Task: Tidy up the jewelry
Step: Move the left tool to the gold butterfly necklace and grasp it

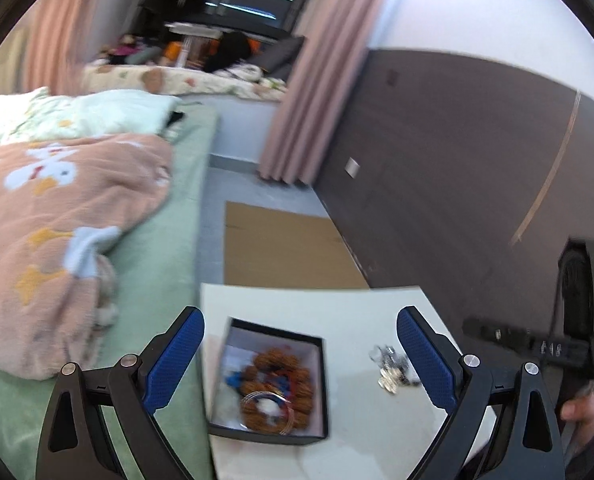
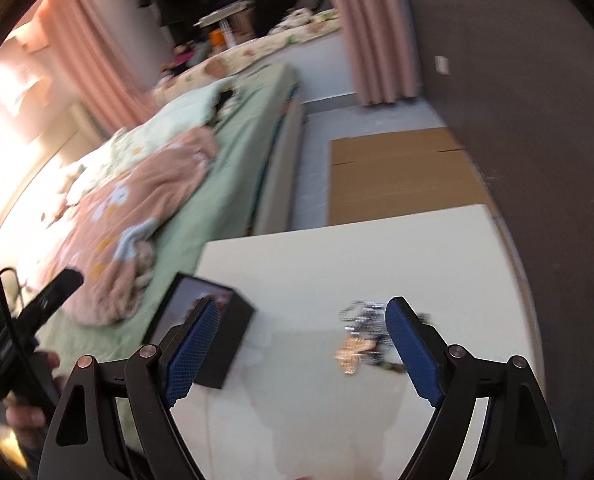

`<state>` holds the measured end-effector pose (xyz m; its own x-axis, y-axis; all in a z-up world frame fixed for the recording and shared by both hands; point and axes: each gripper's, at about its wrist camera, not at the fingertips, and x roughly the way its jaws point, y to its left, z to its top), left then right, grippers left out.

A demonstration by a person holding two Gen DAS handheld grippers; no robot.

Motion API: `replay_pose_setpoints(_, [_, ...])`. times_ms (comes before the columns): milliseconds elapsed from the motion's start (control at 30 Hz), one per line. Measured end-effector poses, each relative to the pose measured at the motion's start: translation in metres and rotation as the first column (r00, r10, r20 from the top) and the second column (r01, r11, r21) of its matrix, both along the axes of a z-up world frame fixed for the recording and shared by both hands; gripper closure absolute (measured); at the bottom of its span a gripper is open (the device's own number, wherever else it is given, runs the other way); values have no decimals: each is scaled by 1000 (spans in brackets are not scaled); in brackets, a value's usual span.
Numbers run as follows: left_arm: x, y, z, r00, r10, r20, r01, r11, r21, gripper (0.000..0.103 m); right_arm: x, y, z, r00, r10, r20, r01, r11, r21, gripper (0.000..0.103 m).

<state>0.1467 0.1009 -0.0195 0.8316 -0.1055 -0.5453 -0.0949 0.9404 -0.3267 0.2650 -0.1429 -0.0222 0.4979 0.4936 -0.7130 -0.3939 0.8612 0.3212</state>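
Both the left gripper and right gripper hang spread and empty, the black jewelry box between the left's fingers, silver trinkets just inside the right's.

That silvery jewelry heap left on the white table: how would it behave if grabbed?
The silvery heap looks like loose chains and small pieces, so it would probably droop and trail when lifted. Being tangled, pieces may come up together. Its shiny metal might slip from the right tongs, which stand open.
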Motion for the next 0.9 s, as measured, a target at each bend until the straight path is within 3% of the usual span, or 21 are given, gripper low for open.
replay_pose_setpoints(100, [8, -19, -4, 998, -42, -37, 43, 999, 30, 6, -1, -20, -5, 998, -67, -19, 67, 997, 34, 17])
replay_pose_setpoints(233, [19, -37, -12, 993, -97, -65, 98, 995, 8, 6, -3, -40, -14, 987, -159, -36, 160, 987, 25, 17])
replay_pose_setpoints(333, [25, -48, -14, 992, -108, -63, 110, 994, 26, 6, -1, -52, -26, 976, -196, -95, 201, 979, 46, 17])
replay_pose_setpoints(433, [31, -63, -16, 989, -135, -57, 138, 989, 61, 6, 1, -63, -34, 966, -223, -129, 232, 971, 62, 17])
replay_pose_setpoints(700, [53, -95, -30, 973, -210, -98, 217, 975, 57, 7, 9, -89, -42, 957, -237, -169, 257, 961, 101, 17])
replay_pose_setpoints(867, [66, -121, -50, 953, -257, -161, 272, 959, 82, 21, 17, -99, -61, 934, -236, -268, 272, 957, 104, 15])
replay_pose_setpoints(900, [68, -126, -54, 948, -265, -174, 283, 955, 86, 22, 18, -100, -65, 929, -235, -285, 274, 956, 104, 9])
